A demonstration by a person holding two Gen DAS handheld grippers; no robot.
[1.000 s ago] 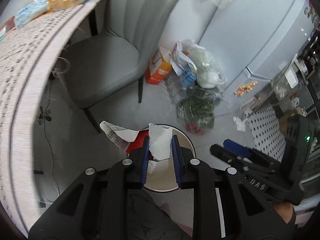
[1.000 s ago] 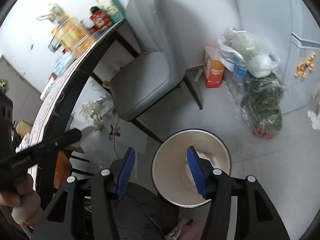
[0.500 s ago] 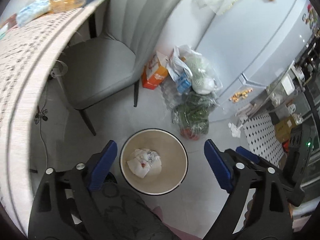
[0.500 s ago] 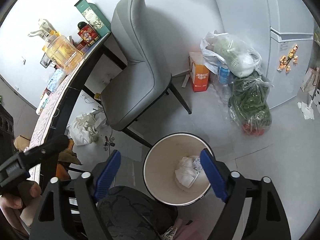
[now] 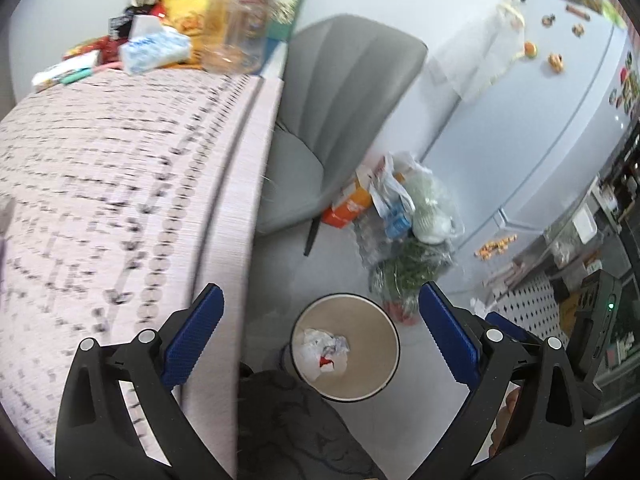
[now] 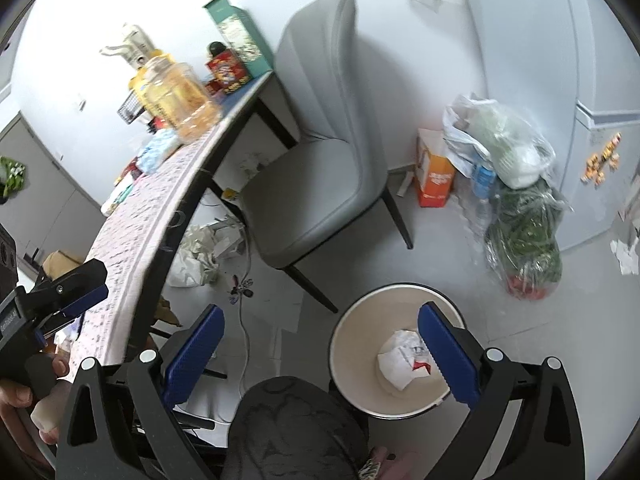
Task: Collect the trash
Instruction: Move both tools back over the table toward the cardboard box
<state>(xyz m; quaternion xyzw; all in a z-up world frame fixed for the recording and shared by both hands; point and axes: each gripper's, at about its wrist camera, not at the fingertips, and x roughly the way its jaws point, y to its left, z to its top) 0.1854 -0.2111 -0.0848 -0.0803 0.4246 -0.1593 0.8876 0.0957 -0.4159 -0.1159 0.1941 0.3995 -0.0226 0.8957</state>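
Both grippers are spread wide and carry nothing. Left gripper (image 5: pixel 320 334) hangs over the edge of the table (image 5: pixel 100 184), its blue pads (image 5: pixel 195 334) well apart, with the bin (image 5: pixel 394 344) showing on the floor between them. Right gripper (image 6: pixel 320 354) is likewise fully apart, its right pad crossing the bin's rim in that view, high above the floor rather than touching it. Crumpled paper (image 5: pixel 325 349) with a small red patch lies in the bottom of the bin, so that piece looks already collected. It is light, soft and springy, likely to crush rather than slip; for such a wad the best hold would be across its bulk, pinching the densest fold, not a loose corner that may tear or unfold. Beyond the bin stand a grey chair (image 6: pixel 320 152), an orange carton (image 6: pixel 434 178) and plastic bags (image 6: pixel 508 148) of groceries against the wall beside the fridge (image 5: pixel 560 128). Under the table in the right view lies a heap of pale crumpled wrapping (image 6: pixel 200 256), possibly more rubbish, though that cannot be told for sure. On the tabletop sit a jar (image 6: pixel 180 96), a tissue pack (image 5: pixel 154 50) and boxes, blurred in the left view; nothing there can be picked out as rubbish.
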